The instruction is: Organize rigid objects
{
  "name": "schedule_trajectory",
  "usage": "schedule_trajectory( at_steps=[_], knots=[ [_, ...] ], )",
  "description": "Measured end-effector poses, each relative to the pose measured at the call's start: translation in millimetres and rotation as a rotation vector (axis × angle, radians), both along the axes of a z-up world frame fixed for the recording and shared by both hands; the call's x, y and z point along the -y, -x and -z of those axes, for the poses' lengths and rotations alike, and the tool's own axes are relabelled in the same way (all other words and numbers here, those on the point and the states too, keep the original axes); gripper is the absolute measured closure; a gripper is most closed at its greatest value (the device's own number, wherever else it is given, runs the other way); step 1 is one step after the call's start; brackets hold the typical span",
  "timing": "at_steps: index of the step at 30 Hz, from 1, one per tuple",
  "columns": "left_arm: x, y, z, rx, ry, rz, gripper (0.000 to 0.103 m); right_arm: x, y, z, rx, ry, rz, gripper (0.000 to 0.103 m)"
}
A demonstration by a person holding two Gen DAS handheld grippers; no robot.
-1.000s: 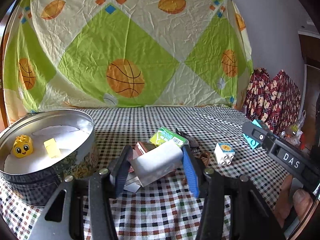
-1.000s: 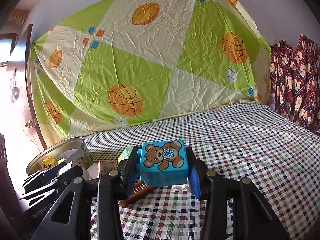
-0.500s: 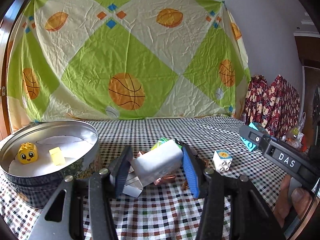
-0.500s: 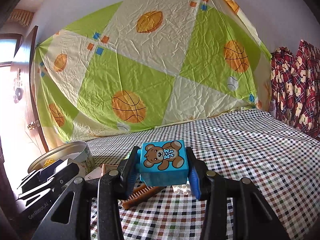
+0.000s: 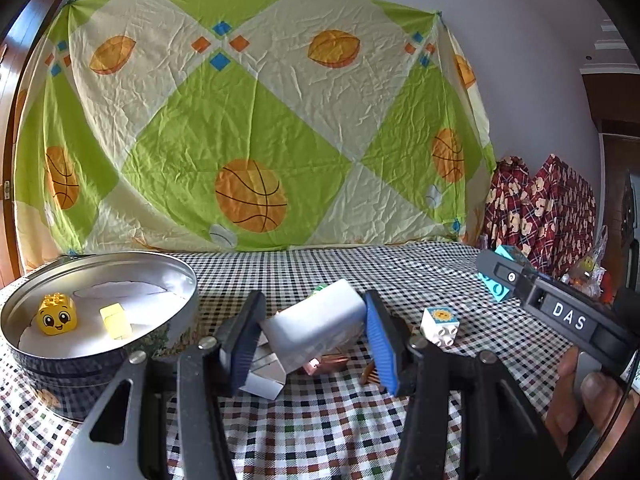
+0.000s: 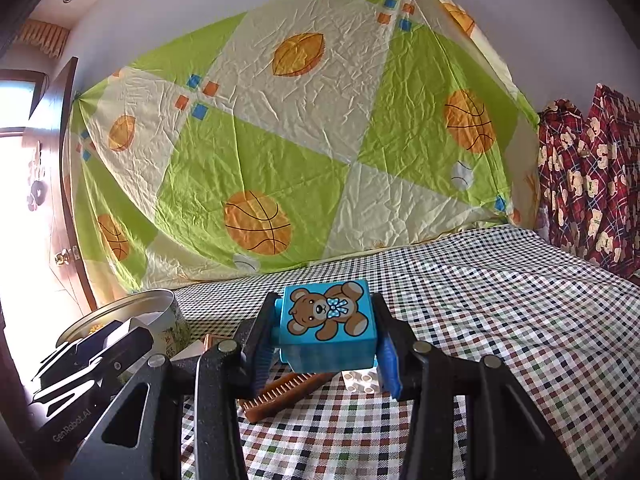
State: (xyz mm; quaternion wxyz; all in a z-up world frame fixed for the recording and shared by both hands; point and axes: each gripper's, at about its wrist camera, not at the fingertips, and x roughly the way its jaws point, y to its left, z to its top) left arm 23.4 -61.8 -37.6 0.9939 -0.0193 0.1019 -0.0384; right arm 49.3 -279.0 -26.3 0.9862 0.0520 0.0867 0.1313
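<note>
Checked tablecloth [image 5: 320, 432], round tin [image 5: 52, 372] at left. Left gripper [image 5: 312, 340] clamped on tilted white box [image 5: 316, 328]; right gripper [image 6: 324, 340] clamped on blue bear block [image 6: 326, 320], both aloft. Risk — box held askew, liable to slip or catch the tin's rim.

Behind the white block [image 5: 316, 326], a green packet [image 5: 319, 289] shows only a sliver and a copper-coloured thing [image 5: 326, 362] cannot be identified. Beside the block, a brown comb [image 5: 368, 374] is mostly hidden. Right of it, a blue block [image 5: 496, 286] is largely covered by the right tool [image 5: 560, 312], whose holding hand [image 5: 592, 396] the frame edge cuts.
</note>
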Motion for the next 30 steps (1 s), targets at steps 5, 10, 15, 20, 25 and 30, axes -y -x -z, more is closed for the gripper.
schedule_trajectory(
  at_steps=[5,10,15,20,25,30],
  knots=[
    [-3,2,0,0.006,0.007,-0.002,0.053,0,2,0,0.007,-0.003,-0.003,0.056],
    [-6,3,0,0.002,0.010,-0.008,0.053,-3,2,0,0.001,-0.005,-0.012,0.056],
    [-12,4,-1,0.006,-0.001,-0.022,0.053,-19,8,4,0.007,0.048,-0.019,0.056],
    [-17,5,0,0.001,-0.002,-0.024,0.053,-29,12,6,0.024,0.074,-0.024,0.056],
    [-23,6,-1,0.002,0.007,-0.033,0.053,-29,8,5,0.005,0.054,-0.023,0.056],
    [-32,8,-1,0.011,0.005,-0.056,0.053,-37,9,6,0.000,0.057,-0.040,0.056]
  ],
)
